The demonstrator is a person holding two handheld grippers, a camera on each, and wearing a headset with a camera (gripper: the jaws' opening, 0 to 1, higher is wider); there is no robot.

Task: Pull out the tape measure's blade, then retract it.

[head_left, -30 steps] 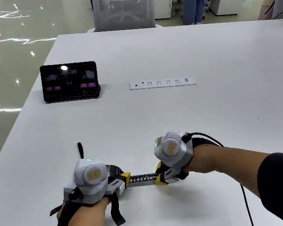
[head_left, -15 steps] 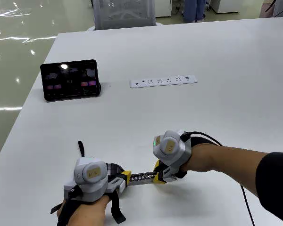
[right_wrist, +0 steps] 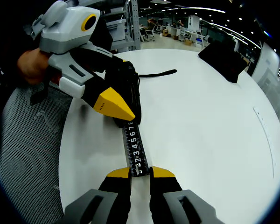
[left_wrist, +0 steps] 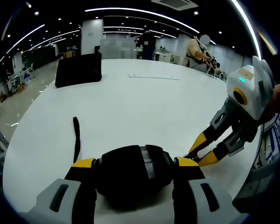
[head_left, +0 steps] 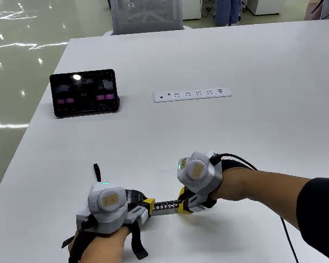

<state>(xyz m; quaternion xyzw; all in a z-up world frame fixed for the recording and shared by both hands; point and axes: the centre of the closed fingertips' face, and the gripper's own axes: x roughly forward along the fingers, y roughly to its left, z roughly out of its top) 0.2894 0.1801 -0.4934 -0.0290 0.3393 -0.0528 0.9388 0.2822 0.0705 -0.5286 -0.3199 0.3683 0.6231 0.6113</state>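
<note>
My left gripper (left_wrist: 135, 163) is shut on the black tape measure case (left_wrist: 133, 172), which rests on the white table near its front edge. In the head view the left gripper (head_left: 145, 206) sits at the lower left. A short length of blade (right_wrist: 134, 148) with printed numbers runs from the case (right_wrist: 128, 100) to my right gripper (right_wrist: 140, 172), which is shut on the blade's end. The blade (head_left: 165, 206) lies low over the table between the left gripper and the right gripper (head_left: 181, 207). A black wrist strap (left_wrist: 76, 142) trails from the case.
A dark tablet (head_left: 84, 92) stands at the table's far left. A white power strip (head_left: 192, 94) lies flat beyond the middle. An office chair (head_left: 146, 15) stands behind the table's (head_left: 252, 126) far edge. A cable (head_left: 282, 230) runs from the right gripper along the person's sleeve.
The blade span between the grippers has grown shorter, with the right gripper closer to the case. The head view has shifted slightly.
</note>
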